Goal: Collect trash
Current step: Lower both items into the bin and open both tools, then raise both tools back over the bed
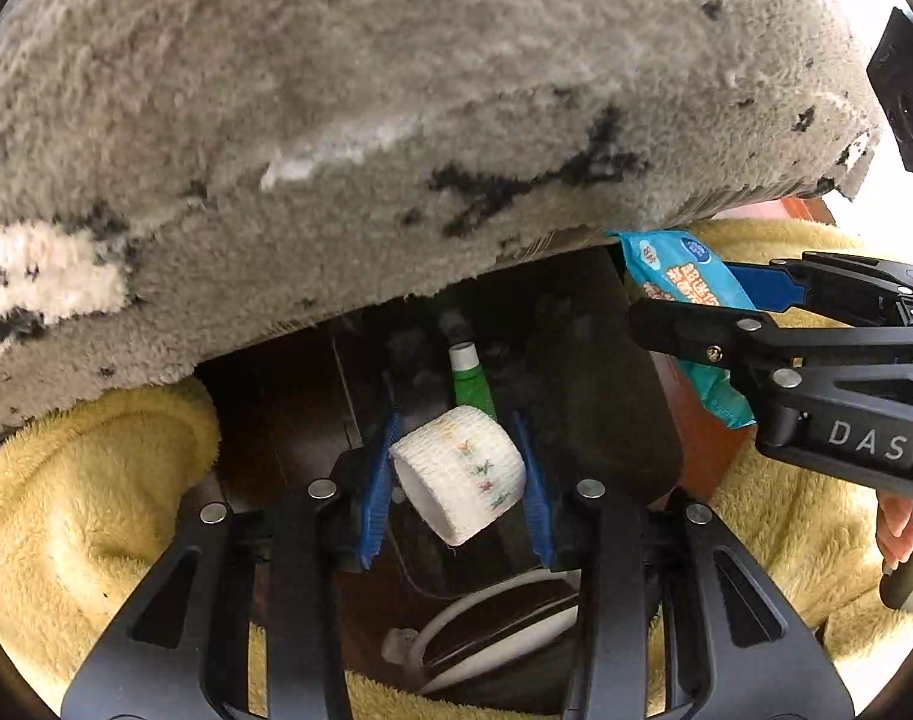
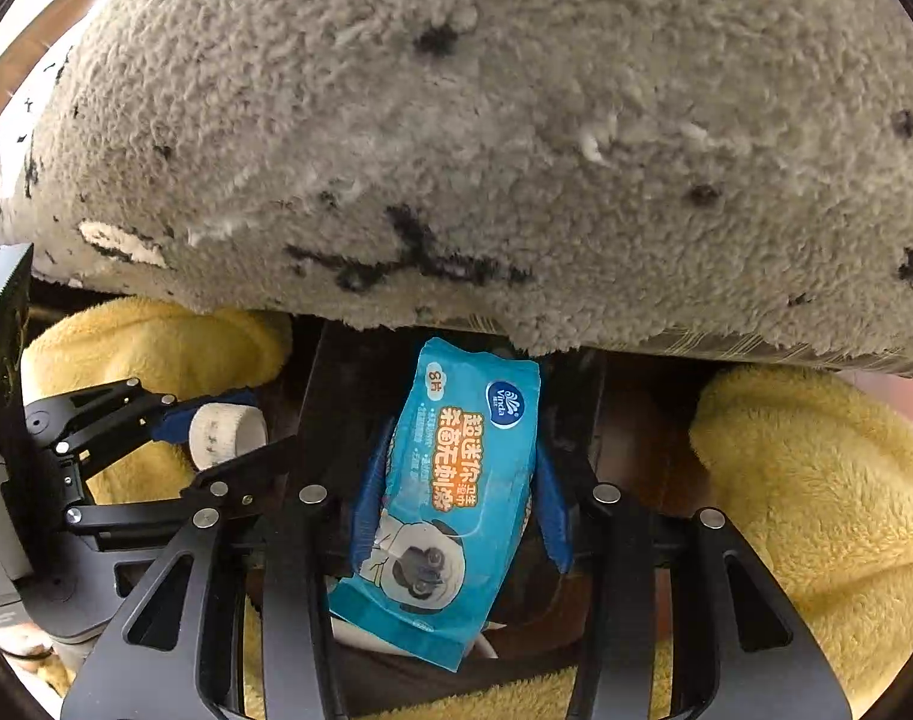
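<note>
A grey rug [image 1: 396,120] with black flecks fills the far half of both views, and a yellow fleece [image 2: 816,480] bunches up at the left and right edges near the cameras. Between them lies dark floor.

The right gripper [image 2: 456,498] is clenched across the middle of a blue wipes pack [image 2: 456,480]. The pack looks light, soft and slick, so a grasp across its flat middle seems safest. Its label reads "Vinda" and "8片", with Chinese lettering and a cartoon dog.

The left gripper [image 1: 456,474] is clamped on a tape roll [image 1: 459,474], white with small flower prints; it should be light and springy, best squeezed across its sides. Beyond it a green tube [image 1: 471,378] lies on the floor. The right gripper's body reads "DAS".
</note>
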Available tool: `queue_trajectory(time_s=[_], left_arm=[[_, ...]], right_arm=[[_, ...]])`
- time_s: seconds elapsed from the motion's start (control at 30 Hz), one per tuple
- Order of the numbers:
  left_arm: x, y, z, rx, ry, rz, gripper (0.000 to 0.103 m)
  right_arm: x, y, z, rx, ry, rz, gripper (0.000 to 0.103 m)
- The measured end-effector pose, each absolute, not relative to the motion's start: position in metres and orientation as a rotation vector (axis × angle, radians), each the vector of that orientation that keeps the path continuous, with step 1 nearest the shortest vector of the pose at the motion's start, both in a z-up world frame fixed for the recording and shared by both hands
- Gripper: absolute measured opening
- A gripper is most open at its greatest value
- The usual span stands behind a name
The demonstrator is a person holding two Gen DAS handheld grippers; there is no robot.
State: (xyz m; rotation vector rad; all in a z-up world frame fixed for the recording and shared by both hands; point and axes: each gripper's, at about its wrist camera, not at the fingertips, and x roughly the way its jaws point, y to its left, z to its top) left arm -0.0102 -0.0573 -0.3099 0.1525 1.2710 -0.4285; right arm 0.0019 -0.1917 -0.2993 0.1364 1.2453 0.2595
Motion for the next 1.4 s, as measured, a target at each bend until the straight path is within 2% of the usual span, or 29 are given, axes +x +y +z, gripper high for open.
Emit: queue_trajectory(time_s=[0.2,0.3,0.37,0.53,0.73,1.4], left_arm=[[-0.008,-0.067,-0.317,0.158,1.276,-0.431,0.038],[-0.006,-0.066,-0.315,0.152,1.273,-0.426,0.050],[-0.007,-0.063,-0.309,0.149,1.267,-0.422,0.056],[-0.007,-0.062,-0.297,0.146,1.240,-0.413,0.078],[-0.003,-0.055,-0.276,0.145,1.189,-0.395,0.091],[0.014,-0.019,-0.140,0.140,0.839,-0.301,0.092]], right_arm=[[0.008,-0.201,-0.296,0.150,1.242,0.259,0.048],[0.013,-0.206,-0.294,0.145,1.231,0.244,0.052],[0.013,-0.205,-0.288,0.128,1.213,0.219,0.066],[0.011,-0.210,-0.277,0.120,1.175,0.162,0.080],[0.008,-0.219,-0.257,0.096,1.122,0.110,0.088],[0.016,-0.248,-0.127,0.063,0.774,0.068,0.089]])
